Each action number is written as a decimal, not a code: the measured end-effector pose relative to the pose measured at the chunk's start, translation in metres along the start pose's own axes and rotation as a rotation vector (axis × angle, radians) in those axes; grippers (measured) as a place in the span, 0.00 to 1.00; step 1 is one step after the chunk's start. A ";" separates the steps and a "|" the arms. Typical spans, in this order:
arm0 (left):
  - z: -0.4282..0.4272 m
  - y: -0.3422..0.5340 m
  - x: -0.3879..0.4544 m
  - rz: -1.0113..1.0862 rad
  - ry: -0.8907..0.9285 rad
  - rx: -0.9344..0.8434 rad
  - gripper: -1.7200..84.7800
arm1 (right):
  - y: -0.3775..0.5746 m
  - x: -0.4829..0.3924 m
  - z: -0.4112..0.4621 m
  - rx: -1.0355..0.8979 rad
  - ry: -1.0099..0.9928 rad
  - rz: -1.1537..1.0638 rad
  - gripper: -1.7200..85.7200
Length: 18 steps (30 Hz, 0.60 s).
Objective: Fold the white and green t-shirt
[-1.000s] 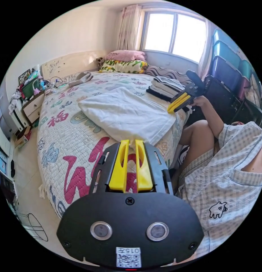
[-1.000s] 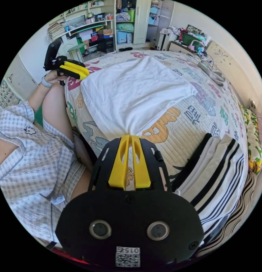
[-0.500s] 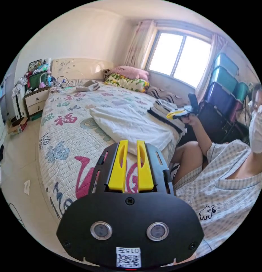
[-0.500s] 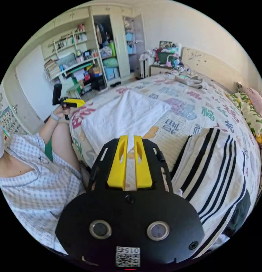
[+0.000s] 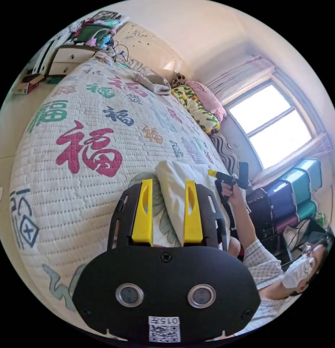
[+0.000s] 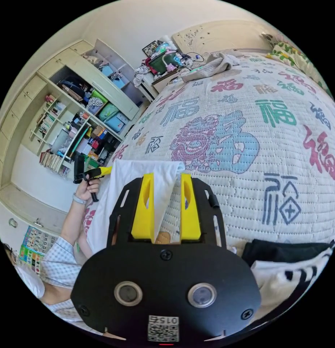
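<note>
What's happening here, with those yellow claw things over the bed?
A person is folding a white t-shirt on a quilted bedspread, holding a two-jaw tool in each hand. The left gripper and right gripper both have their jaws apart, poised over corners of the shirt, gripping nothing yet. A striped folded pile lies beside it.

The quilted cream bedspread (image 6: 269, 152) carries red, green, blue and navy characters. On it lies a white t-shirt (image 6: 113, 203); beside the shirt, black-and-white striped clothes (image 6: 294, 268). Both grippers have yellow jaws.
</note>
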<state>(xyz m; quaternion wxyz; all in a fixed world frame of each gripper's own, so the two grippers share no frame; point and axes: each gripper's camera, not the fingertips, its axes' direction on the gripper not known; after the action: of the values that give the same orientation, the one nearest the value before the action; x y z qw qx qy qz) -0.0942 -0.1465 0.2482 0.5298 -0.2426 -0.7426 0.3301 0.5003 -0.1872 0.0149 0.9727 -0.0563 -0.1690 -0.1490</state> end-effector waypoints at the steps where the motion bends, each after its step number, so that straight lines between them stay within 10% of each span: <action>1: 0.004 -0.005 -0.005 -0.010 0.023 -0.005 0.16 | -0.004 0.004 0.002 -0.019 -0.002 -0.005 0.14; 18: 0.012 -0.027 0.000 0.149 0.119 -0.033 0.04 | -0.008 0.032 -0.040 0.049 -0.262 -0.168 0.07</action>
<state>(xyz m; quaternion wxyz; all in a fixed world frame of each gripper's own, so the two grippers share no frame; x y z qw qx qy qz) -0.1063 -0.1672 0.2656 0.5428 -0.3252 -0.6951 0.3413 0.5391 -0.2095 -0.0112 0.9275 -0.0372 -0.3023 -0.2168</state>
